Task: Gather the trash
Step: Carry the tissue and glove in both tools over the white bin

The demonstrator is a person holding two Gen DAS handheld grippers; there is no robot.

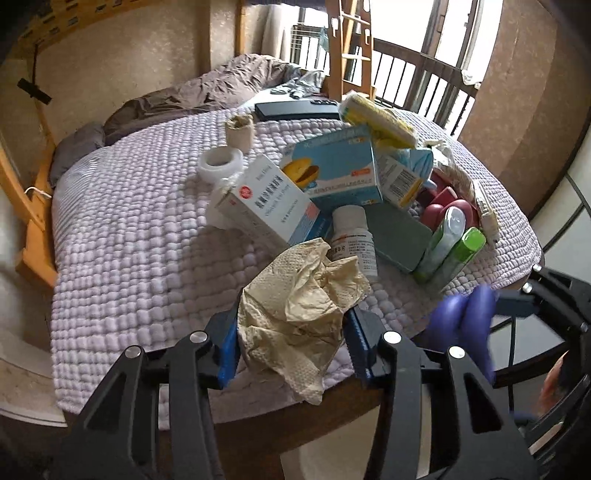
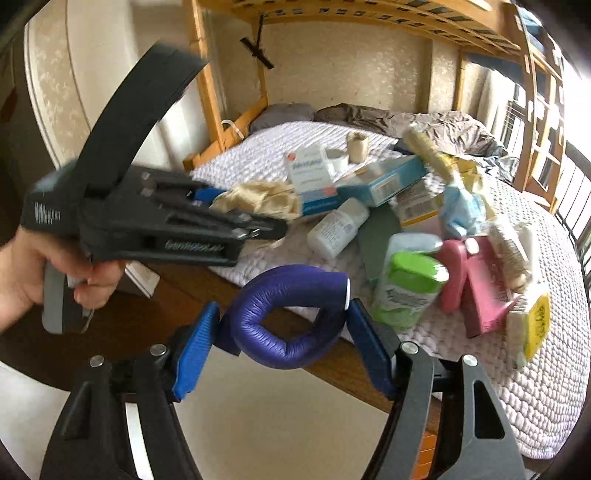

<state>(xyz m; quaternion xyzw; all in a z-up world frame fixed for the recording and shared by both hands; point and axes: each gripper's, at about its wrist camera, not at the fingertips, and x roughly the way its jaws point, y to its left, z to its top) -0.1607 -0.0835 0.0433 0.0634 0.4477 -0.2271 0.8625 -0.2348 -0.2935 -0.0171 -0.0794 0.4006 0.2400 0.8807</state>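
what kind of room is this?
Likely a bedroom: a wooden bunk bed frame with rumpled bedding, next to a cloth-covered table piled with medicine boxes.

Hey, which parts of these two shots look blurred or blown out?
Left wrist view: the window is blown out, and the purple object is motion-smeared. Right wrist view: the left gripper and the pile's far items are blurred, while the purple object stays sharp.
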